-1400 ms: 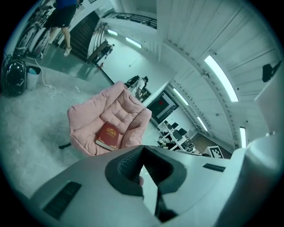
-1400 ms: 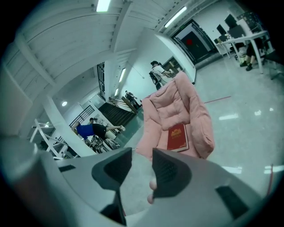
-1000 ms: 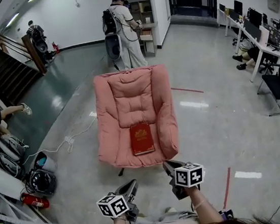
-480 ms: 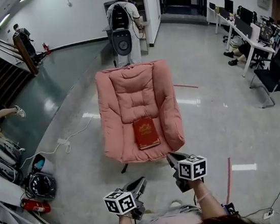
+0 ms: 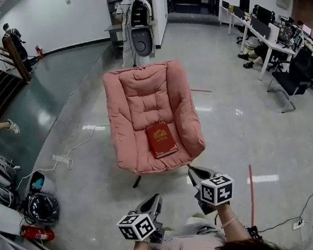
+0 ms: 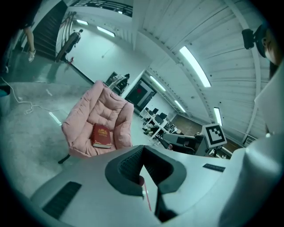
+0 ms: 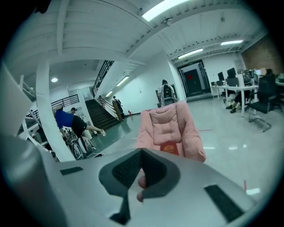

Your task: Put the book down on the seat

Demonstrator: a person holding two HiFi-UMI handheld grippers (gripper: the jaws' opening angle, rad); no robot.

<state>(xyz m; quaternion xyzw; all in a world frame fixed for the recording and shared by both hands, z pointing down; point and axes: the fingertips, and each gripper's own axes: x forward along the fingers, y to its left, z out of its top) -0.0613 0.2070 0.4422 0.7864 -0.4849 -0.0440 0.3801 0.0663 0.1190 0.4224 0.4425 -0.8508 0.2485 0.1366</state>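
Note:
A red book with gold print lies flat on the seat of a pink padded armchair in the middle of the floor. It also shows in the left gripper view, book, and in the right gripper view, book. Both grippers hang well short of the chair, near the person's body. My left gripper is shut and holds nothing. My right gripper is shut and empty too, a little nearer the chair's front edge.
A person with a backpack stands behind the chair by a counter. Bags and a helmet lie at the left, with a white cable across the floor. Desks and office chairs line the right. Red tape marks the floor.
The head view has backed away and tilted; the chair with the book sits a little higher and farther in the picture. Both grippers stay shut and low, drawn slightly back.

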